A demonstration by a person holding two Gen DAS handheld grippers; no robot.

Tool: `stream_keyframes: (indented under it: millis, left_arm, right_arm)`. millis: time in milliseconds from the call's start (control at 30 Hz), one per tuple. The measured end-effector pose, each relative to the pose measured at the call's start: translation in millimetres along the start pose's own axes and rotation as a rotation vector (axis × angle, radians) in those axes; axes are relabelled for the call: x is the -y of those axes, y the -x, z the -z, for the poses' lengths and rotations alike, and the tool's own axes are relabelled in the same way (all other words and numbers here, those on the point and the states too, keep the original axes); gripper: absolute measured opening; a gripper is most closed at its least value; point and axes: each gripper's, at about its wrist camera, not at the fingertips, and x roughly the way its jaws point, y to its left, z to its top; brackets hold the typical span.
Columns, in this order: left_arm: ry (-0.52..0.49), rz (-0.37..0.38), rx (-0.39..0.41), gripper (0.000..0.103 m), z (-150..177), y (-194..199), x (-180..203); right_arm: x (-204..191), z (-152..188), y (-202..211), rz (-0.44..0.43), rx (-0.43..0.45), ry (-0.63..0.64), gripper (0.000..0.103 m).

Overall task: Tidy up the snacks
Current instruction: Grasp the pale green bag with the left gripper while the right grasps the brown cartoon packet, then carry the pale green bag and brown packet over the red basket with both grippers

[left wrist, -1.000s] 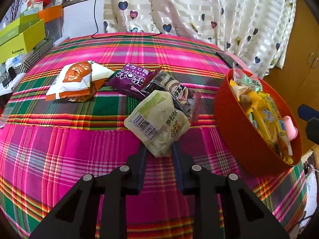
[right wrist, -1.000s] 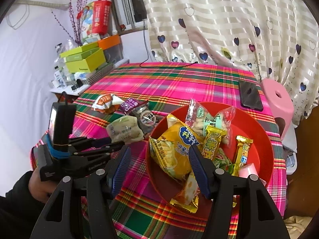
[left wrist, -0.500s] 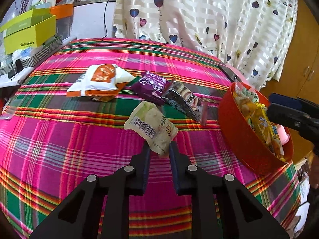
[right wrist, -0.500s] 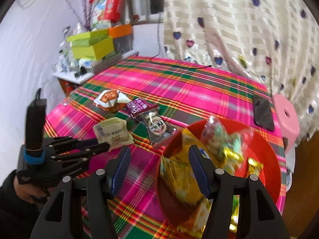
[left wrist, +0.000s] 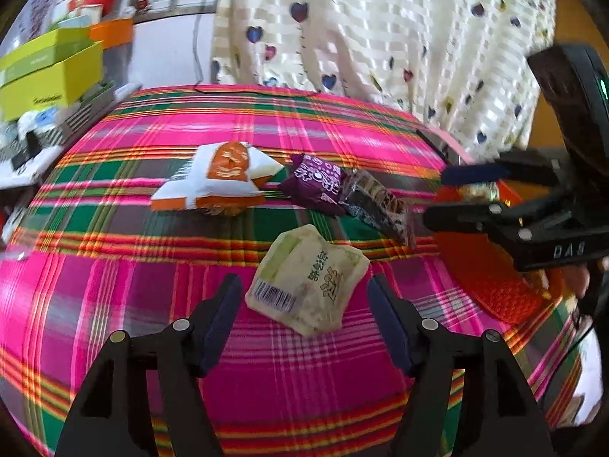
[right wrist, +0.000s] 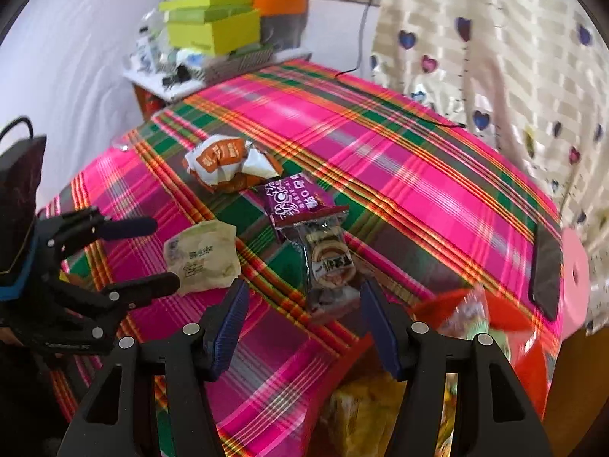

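My left gripper [left wrist: 304, 320] is open and empty. The pale green snack pack [left wrist: 308, 285] lies loose on the plaid tablecloth between its fingertips; it also shows in the right wrist view [right wrist: 203, 255]. My right gripper [right wrist: 302, 323] is open and empty, just in front of the dark transparent snack pack [right wrist: 327, 262]. A purple pack [right wrist: 293, 200] and an orange-and-white pack [right wrist: 228, 160] lie farther back. The red bowl [right wrist: 529, 354] with several snacks is at the right gripper's lower right.
A black phone [right wrist: 548, 262] lies near the table's right edge by a pink stool [right wrist: 574, 262]. Yellow-green boxes [right wrist: 213, 23] stand on a side table at the back left. A heart-print curtain [left wrist: 380, 30] hangs behind the table.
My left gripper has opened and let go of the pale green pack, which now lies on the cloth. My right gripper has swung left from over the bowl toward the dark pack.
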Motion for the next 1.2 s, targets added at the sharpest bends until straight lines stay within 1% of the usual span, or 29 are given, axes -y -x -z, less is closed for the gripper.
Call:
stream_keyframes:
  millis: [100, 200, 267, 333, 467, 500, 533, 567, 600, 700, 767, 867, 1000, 1200]
  left_arm:
    - [-0.052, 0.005, -0.040, 0.069, -4, -15, 4]
    - [-0.102, 0.006, -0.071, 0.072, -6, -25, 10]
    - [-0.112, 0.007, -0.099, 0.072, -6, -31, 11]
    - [-0.128, -0.009, -0.108, 0.072, -6, -32, 14]
    - [-0.197, -0.079, -0.125, 0.072, -3, -37, 27]
    - [-0.195, -0.082, -0.124, 0.072, -4, -37, 27]
    - [-0.187, -0.081, -0.124, 0.072, -4, -37, 26]
    - [-0.186, -0.085, -0.122, 0.071, -4, -37, 26]
    - [-0.183, -0.094, -0.119, 0.066, -4, -36, 25]
    - [-0.167, -0.107, -0.113, 0.062, -4, -35, 23]
    - [-0.149, -0.116, -0.109, 0.058, -2, -34, 21]
    - [-0.093, -0.115, -0.097, 0.055, -2, -29, 15]
    - [-0.014, -0.107, -0.074, 0.053, 2, -18, 4]
    - [0.041, -0.087, 0.005, 0.053, 3, 12, 4]
  right_arm:
    - [3, -12, -18, -0.008, -0.059, 0.044, 0.061]
    - [7, -20, -37, -0.017, -0.130, 0.066, 0.061]
    - [9, -26, -48, -0.004, -0.166, 0.076, 0.061]
    - [10, -30, -57, -0.017, -0.198, 0.081, 0.061]
    - [12, -35, -76, -0.011, -0.258, 0.077, 0.061]
    - [11, -35, -80, -0.012, -0.270, 0.076, 0.061]
    - [11, -36, -83, -0.008, -0.274, 0.072, 0.058]
    - [12, -35, -84, 0.002, -0.268, 0.067, 0.053]
    - [12, -35, -84, 0.006, -0.263, 0.061, 0.039]
    - [11, -33, -79, 0.010, -0.243, 0.055, 0.034]
    - [9, -32, -73, 0.015, -0.225, 0.058, 0.033]
    - [6, -30, -59, 0.033, -0.185, 0.049, 0.033]
    - [-2, -27, -31, 0.059, -0.092, 0.015, 0.032]
    - [-26, -16, 19, 0.074, 0.072, -0.023, 0.032]
